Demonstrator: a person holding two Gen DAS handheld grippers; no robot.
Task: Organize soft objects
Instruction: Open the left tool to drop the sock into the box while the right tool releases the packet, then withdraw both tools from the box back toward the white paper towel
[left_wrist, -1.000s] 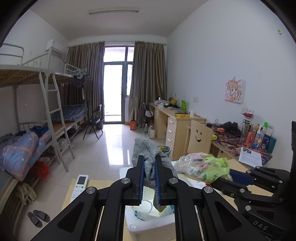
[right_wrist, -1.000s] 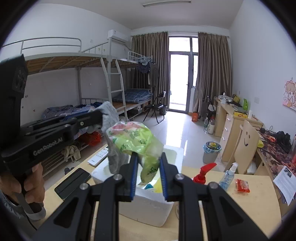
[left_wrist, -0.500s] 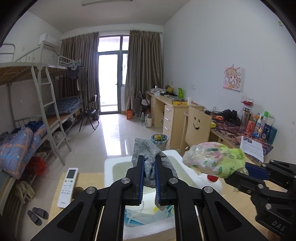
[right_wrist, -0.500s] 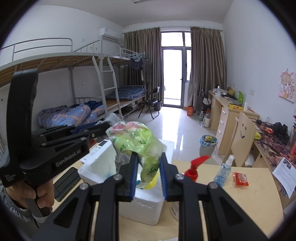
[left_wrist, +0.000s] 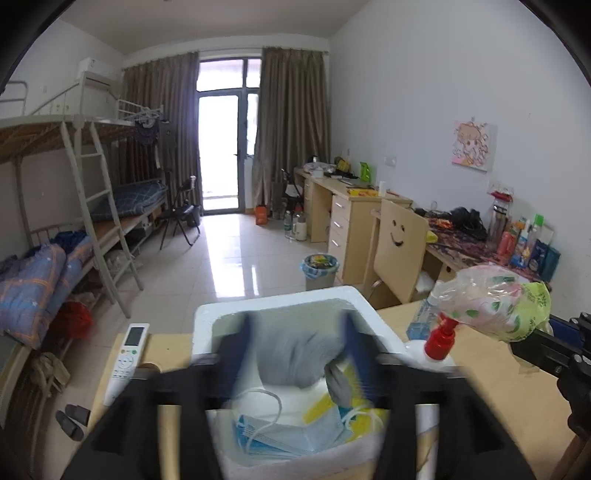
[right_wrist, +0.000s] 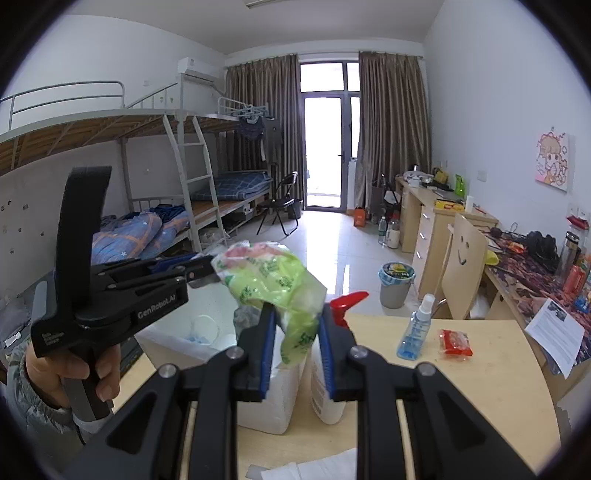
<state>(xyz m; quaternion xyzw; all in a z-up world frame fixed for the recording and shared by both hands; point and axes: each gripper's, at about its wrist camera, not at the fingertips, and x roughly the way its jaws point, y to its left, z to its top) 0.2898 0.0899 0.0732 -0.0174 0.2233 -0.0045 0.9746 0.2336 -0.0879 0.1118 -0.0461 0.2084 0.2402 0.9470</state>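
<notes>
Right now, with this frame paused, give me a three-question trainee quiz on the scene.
1. True or false: the left gripper is shut on the grey cloth.
2. What does the right gripper hold? A) a book B) green plastic bag C) a mug
3. Fill in: the foam box holding the face masks is coloured ____.
Key: 1 false, it is open; 2 B; 3 white.
</notes>
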